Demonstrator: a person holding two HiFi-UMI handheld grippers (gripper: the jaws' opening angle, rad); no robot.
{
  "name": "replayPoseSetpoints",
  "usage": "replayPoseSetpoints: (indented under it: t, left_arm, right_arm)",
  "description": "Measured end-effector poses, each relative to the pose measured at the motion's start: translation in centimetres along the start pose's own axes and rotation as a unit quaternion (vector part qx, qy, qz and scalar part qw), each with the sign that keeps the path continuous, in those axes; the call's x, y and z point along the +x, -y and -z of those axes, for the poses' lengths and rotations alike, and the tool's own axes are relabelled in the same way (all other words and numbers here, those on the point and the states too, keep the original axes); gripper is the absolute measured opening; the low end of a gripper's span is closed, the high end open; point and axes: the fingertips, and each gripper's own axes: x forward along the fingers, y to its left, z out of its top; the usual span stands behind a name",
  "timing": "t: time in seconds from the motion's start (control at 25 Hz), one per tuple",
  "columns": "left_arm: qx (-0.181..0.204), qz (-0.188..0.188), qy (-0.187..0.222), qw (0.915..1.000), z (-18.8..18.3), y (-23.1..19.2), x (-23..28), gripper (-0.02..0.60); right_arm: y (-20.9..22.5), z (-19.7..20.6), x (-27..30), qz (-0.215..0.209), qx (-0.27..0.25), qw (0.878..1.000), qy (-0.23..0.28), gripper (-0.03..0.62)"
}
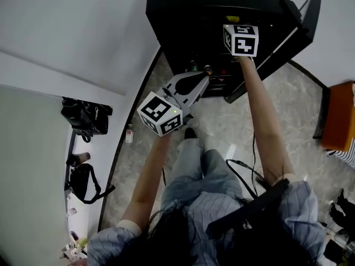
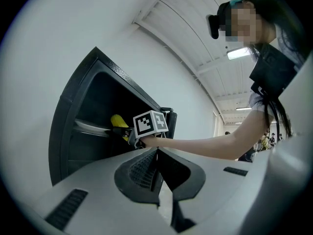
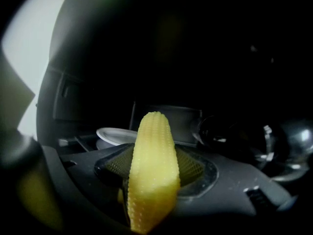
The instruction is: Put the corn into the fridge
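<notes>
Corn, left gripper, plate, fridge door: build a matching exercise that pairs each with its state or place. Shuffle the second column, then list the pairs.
1. corn
2. left gripper
3. white plate
4. fridge door

A. swung open
B. resting inside the fridge
C. shut, nothing between its jaws
D. clamped in the right gripper

Pairs: 1-D, 2-C, 3-B, 4-A

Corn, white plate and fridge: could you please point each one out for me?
corn (image 3: pixel 152 170), right gripper view, middle of the cob.
white plate (image 3: pixel 111 132), right gripper view, its rim.
fridge (image 1: pixel 205 15), head view, its black top.
</notes>
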Motion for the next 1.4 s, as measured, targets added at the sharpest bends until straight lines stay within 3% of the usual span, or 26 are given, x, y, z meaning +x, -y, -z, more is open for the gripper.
replayPoseSetpoints:
  t: [0.16, 0.24, 0.48, 0.76, 1.4]
  left_arm:
    - [0.001, 0.009, -0.006, 0.9999, 0.2, 0.4, 0.4, 0.008]
    - [0.002, 0.011, -0.007, 0.9999, 0.3, 0.3, 0.6, 0.008]
    - [-0.005, 0.002, -0.005, 1.0000, 0.5, -0.3, 0.4, 0.008]
    - [-0.012, -0.006, -0.004, 0.9999, 1.0, -1.0, 0.3, 0.008]
    - [-0.020, -0.005, -0.013, 0.9997, 0.8, -1.0, 0.7, 0.008]
  right_arm:
    - [1.0, 0.3, -0.7, 0.077, -0.008, 0.997, -0.012, 0.259]
    - [1.3, 0.2, -0.7, 0.091, 0.004, 0.996, -0.013, 0.259]
    - [1.5, -0.5, 0.7, 0.080, 0.027, 0.996, 0.004, 0.259]
    - [0.8, -1.0, 0.6, 0.050, 0.018, 0.998, 0.037, 0.259]
    - [0.5, -0.7, -0.8, 0.051, 0.004, 0.998, 0.031, 0.259]
